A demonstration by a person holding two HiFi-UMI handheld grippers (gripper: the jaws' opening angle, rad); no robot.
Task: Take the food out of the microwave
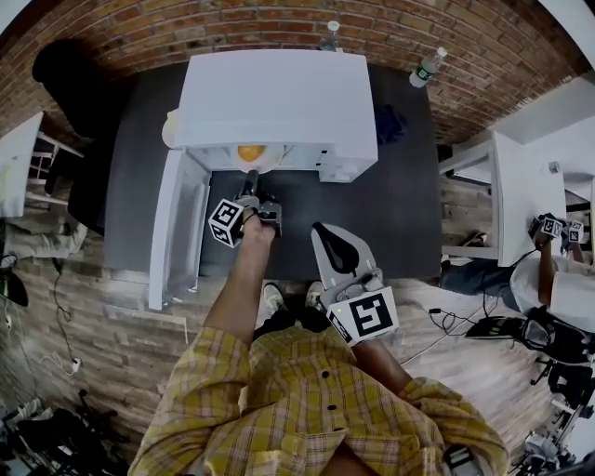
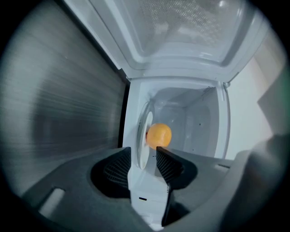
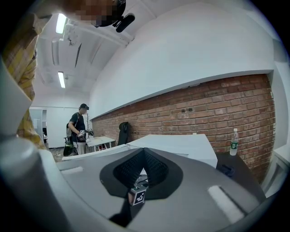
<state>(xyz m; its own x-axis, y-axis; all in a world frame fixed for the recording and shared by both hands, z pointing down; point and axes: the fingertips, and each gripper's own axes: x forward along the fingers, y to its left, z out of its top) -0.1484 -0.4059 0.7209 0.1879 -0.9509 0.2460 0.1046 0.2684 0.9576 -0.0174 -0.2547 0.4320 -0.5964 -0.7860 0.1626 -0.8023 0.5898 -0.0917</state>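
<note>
A white microwave [image 1: 279,93] stands on a dark table [image 1: 409,204] with its door [image 1: 177,228] swung open to the left. Inside lies an orange [image 1: 250,152] [image 2: 159,135] on a white plate [image 2: 144,140]. My left gripper [image 1: 250,181] [image 2: 143,152] reaches into the opening. It is rolled, so the plate shows edge-on. The plate's rim stands between the open fingertips, with a narrow gap on each side. My right gripper [image 1: 321,231] [image 3: 144,156] hangs back over the table's front edge, shut and empty.
Two water bottles [image 1: 425,67] [image 1: 332,33] and a blue cloth [image 1: 389,121] sit near the table's back. White desks [image 1: 521,195] stand on both sides, and another person [image 1: 558,279] with grippers is at the right. A brick wall [image 1: 279,28] runs behind.
</note>
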